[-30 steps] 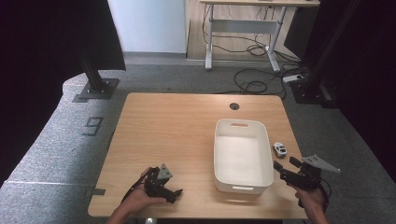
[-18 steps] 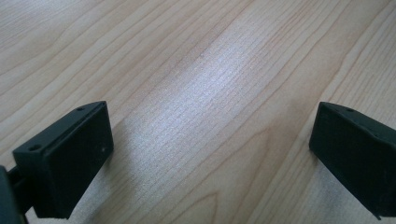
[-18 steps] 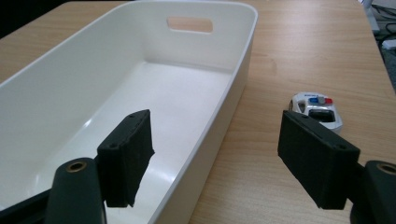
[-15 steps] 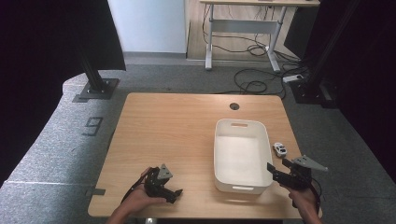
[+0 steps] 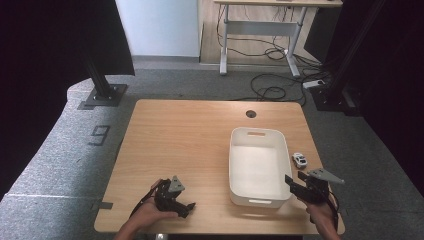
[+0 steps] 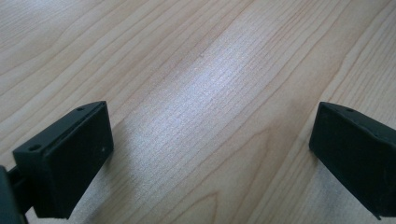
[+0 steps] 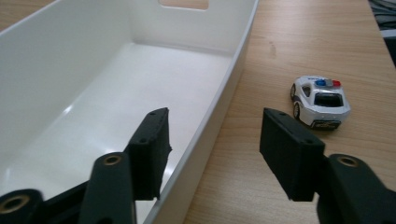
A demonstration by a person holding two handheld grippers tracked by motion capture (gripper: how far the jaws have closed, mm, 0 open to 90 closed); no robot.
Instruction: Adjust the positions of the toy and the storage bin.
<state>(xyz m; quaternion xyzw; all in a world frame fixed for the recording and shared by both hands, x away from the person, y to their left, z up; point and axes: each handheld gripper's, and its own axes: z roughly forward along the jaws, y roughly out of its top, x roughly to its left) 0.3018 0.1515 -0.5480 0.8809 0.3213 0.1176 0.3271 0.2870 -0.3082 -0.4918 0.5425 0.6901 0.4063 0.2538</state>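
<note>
A white toy police car point(image 5: 299, 159) point(image 7: 320, 100) stands on the wooden table just right of an empty white tub point(image 5: 257, 166) point(image 7: 116, 88). My right gripper point(image 5: 296, 181) point(image 7: 215, 151) hovers open at the tub's near right corner, its jaws straddling the tub's right wall, the car a short way ahead and to the right. My left gripper point(image 5: 186, 206) point(image 6: 210, 158) rests open near the table's front left edge, with only bare wood between its jaws.
The table point(image 5: 190, 140) has a round cable hole point(image 5: 251, 114) at the back. Black stand bases point(image 5: 102, 95) sit on the grey floor at both far sides. Another desk point(image 5: 260, 25) and cables lie beyond.
My right gripper has shifted left and a little forward, from beside the tub to over its near right corner. The left gripper has stayed put.
</note>
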